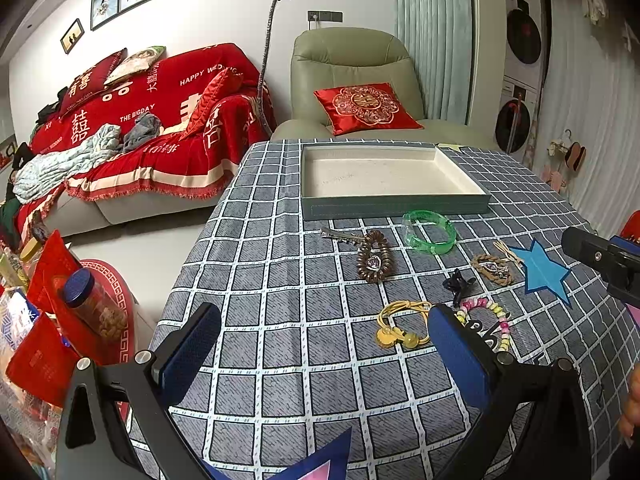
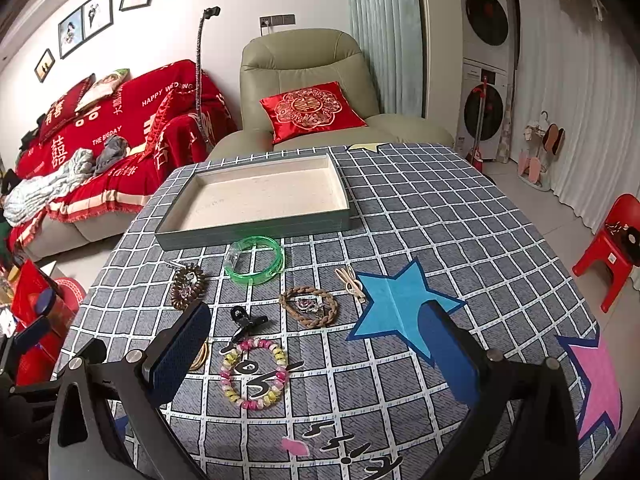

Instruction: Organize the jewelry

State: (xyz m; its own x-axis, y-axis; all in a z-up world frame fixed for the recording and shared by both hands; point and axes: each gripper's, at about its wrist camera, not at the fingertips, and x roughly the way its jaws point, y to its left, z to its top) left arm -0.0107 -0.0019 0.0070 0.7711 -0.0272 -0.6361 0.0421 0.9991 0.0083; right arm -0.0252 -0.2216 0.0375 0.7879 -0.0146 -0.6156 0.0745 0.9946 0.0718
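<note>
Both wide apart, gripping nothing: left gripper (image 1: 324, 350) and right gripper (image 2: 316, 352) hover over the table's (image 2: 460, 216) near edge. Jewelry lies loose mid-table, just before the tray (image 2: 256, 196) at the far edge: green bangle (image 2: 254, 260), pink-yellow bead bracelet (image 2: 254, 372), braided brown bracelet (image 2: 309, 306).

The red throw (image 1: 160, 120) on the sofa, at ten o'clock, reads "HAPPY WED…", "THE BIGDAY" and 囍. The red cushion (image 2: 310, 110), at twelve o'clock, bears 囍.
</note>
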